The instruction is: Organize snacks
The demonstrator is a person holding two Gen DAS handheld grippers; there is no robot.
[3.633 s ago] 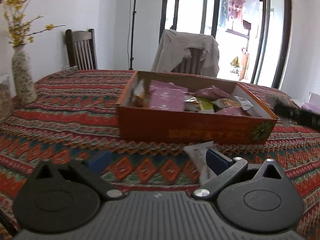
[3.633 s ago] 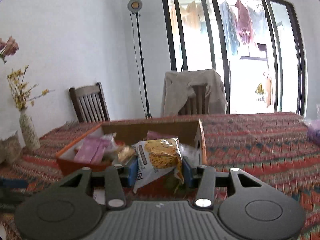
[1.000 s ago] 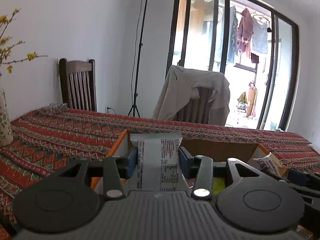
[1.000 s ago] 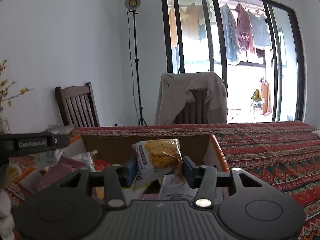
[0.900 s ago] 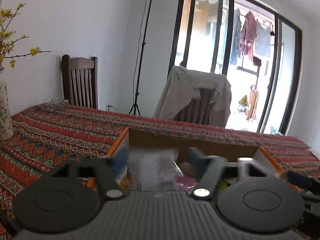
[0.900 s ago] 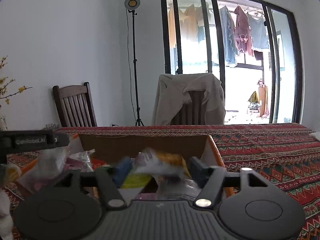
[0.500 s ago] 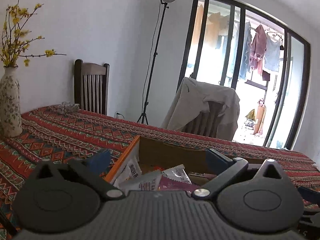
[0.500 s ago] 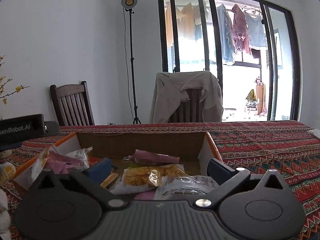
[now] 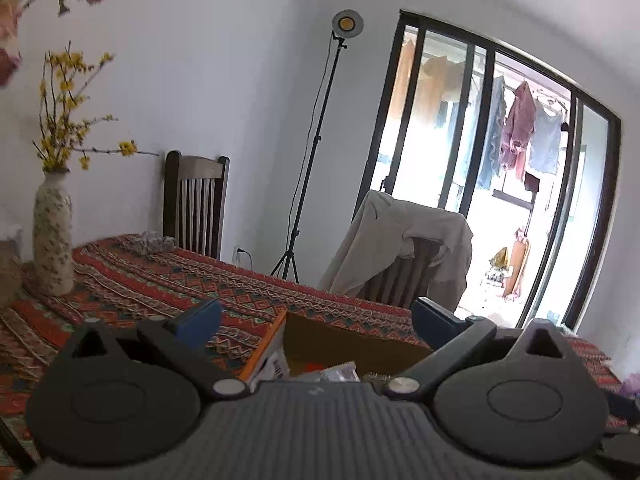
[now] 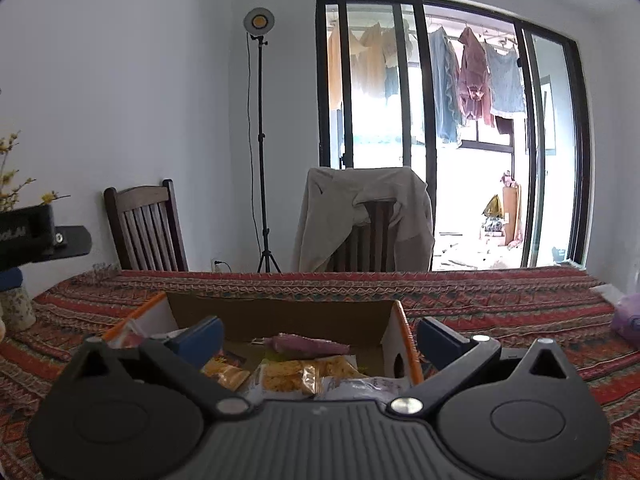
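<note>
Cardboard, orange on the outside and brown within: that is the box sitting on the patterned tablecloth, and the snacks are piled inside it. From the right wrist view I can make out a yellow cracker pack at the near side, a purple packet lying behind it toward the far wall of the box, a pale wrapper to the right, and more packs at the left end. The right gripper hangs above the near edge of the box with its jaws spread wide and nothing between them. The left gripper is also spread wide and empty; it sits over the left end of the box, where only a corner and a few white wrappers show past its body.

My reading is that both hands are between placements: the packs lie in the box and neither gripper carries anything. The next move, I would guess, calls for finding a snack not yet in the box. A purple bag lies at the far right of the table, well apart from the box; whether it counts as a snack I cannot tell. Reaching it would mean swinging the right gripper out to the right and coming down with jaws wide.
</note>
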